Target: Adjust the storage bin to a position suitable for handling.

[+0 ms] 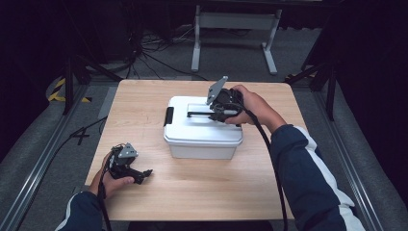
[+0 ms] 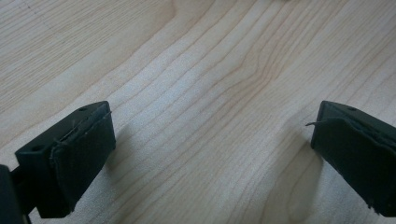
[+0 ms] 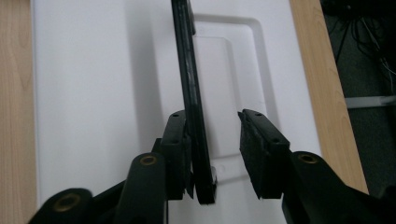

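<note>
R hand-held gripper (image 3: 215, 154): over the white box (image 1: 202, 139), centre of the high view. Jaws part open; black handle (image 3: 189, 93) stands between them, touching the left pad in my R gripper view, gap to the right pad. Not clamped yet.
Step in hand: I judge it's grasping the handle to lift the lid or the box.
How to do it well: centre handle btwn pads before squeezing; keep jaws square to the bar so it doesn't twist out; grip near mid-bar, then lift straight.
Handle: upright on the lid (image 3: 93, 93), runs up the frame from the jaws.
Box: mid desk (image 1: 202, 202), black latch (image 1: 168, 115) on its left end.
L hand-held gripper (image 1: 142, 174): lower left of the high view, resting on desk, jaws wide, holding nothing.
</note>
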